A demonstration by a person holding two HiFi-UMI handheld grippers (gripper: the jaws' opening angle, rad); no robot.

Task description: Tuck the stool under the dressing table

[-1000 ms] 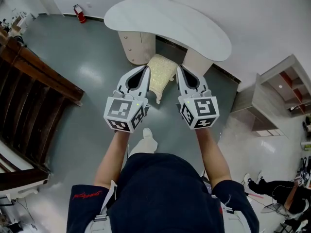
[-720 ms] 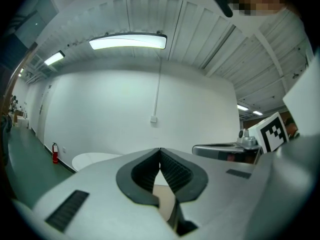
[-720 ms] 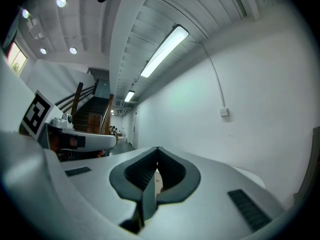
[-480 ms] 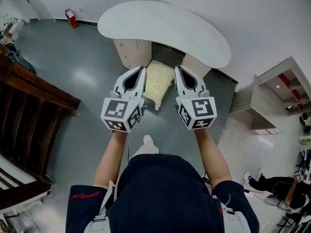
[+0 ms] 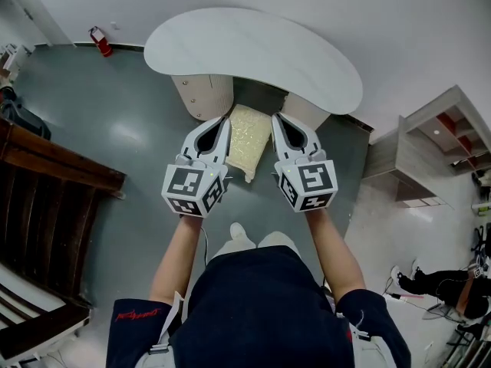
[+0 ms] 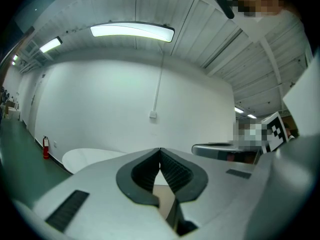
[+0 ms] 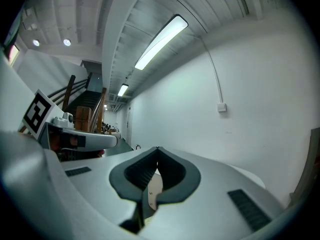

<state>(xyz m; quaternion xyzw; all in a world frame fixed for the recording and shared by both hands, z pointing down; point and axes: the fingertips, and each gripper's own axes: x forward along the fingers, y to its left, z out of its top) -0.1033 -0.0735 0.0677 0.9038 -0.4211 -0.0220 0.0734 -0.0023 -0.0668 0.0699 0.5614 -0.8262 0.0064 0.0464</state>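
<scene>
Further in than before, the cream fuzzy stool (image 5: 249,138) sits roughly half under the white oval-topped bench (image 5: 253,48), flanked by the left gripper (image 5: 224,119) and right gripper (image 5: 275,118), jaws clenched empty, push unfinished

The person wears a navy short-sleeved top (image 5: 253,305) with red print (image 5: 138,310) on the sleeve at seven o'clock, and pale shoes (image 5: 238,234). The left gripper (image 5: 225,119) and right gripper (image 5: 276,118) are pale grey, each with a black-and-white marker cube (image 5: 192,190).

stool (image 5: 249,138) partly under dressing table (image 5: 253,52), between left gripper (image 5: 225,119) and right gripper (image 5: 275,118)
</scene>
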